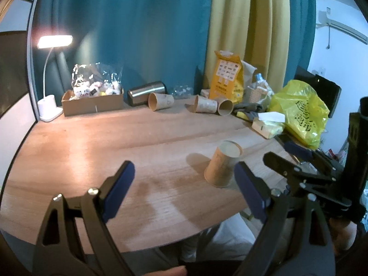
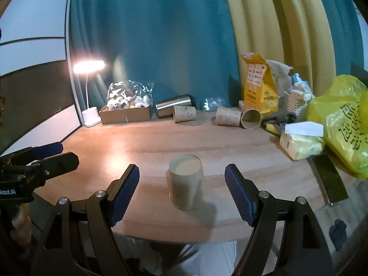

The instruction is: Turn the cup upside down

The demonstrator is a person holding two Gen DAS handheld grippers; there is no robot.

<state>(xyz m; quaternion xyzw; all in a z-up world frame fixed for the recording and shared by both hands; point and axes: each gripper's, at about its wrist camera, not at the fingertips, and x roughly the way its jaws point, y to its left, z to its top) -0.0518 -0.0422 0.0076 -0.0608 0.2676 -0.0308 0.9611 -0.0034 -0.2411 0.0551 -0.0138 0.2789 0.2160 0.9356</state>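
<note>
Your right tool (image 2: 181, 177) was spread wide, its blue pads either side of the paper cup (image 2: 186, 181) but clear of it, holding nothing. The cup stood upside down on the counter (image 2: 138, 138) near its front edge, long axis vertical, wide rim down and flat base up. Your left tool (image 1: 184, 174) was also wide open and empty, with the cup (image 1: 222, 165) just beside its right pad and apart from it, and the bare counter (image 1: 92, 142) between its fingers. Well beyond, along the curtain, three more paper cups (image 2: 184, 113) lay on their sides near a steel tumbler (image 2: 174, 105), a cardboard box (image 2: 126, 115) and a lit desk lamp (image 2: 89, 66).
</note>
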